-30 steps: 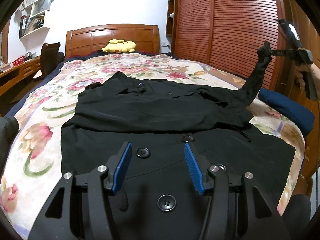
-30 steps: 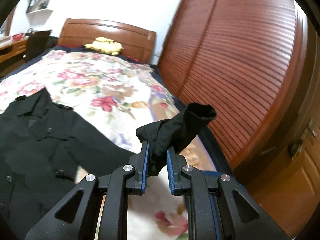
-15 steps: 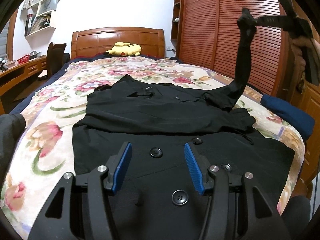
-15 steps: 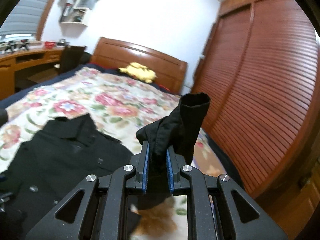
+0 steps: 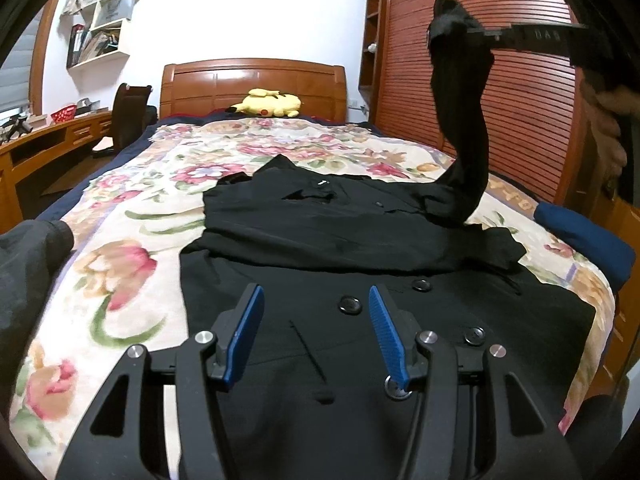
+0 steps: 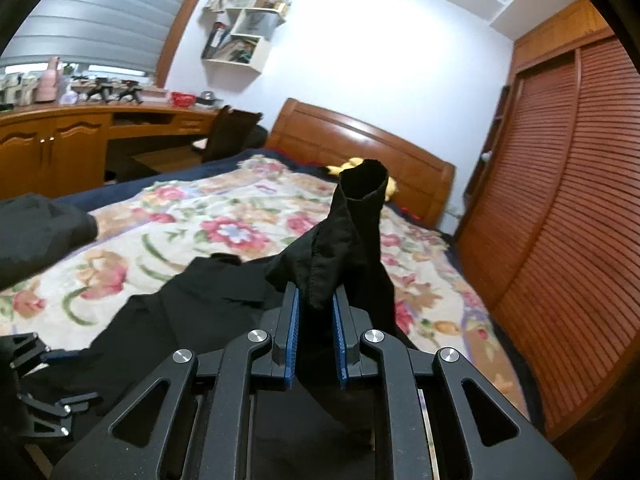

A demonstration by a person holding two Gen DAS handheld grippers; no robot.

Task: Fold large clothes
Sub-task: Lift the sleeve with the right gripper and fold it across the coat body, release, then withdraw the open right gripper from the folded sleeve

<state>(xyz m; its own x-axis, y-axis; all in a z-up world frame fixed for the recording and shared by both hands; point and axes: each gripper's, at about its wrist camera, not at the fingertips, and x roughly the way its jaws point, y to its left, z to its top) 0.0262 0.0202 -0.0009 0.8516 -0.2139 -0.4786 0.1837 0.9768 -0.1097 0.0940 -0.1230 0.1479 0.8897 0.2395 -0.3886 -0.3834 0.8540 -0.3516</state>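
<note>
Black coat (image 5: 360,248) lies on the bed (image 5: 132,240), its sleeve (image 5: 460,120) now swung higher and inward, pinched by the right gripper (image 6: 314,322), ready to fold across; left gripper (image 5: 314,332) hovers, fingers spread.

Coat (image 5: 360,280) on bed (image 5: 120,260) — plush toy (image 5: 272,106) behind, wardrobe (image 5: 500,80) right.

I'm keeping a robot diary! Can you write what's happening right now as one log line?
step: folding sleeve | right gripper: shut on coat sleeve, lifted | left gripper: open above black coat | surface: floral bedspread
</note>
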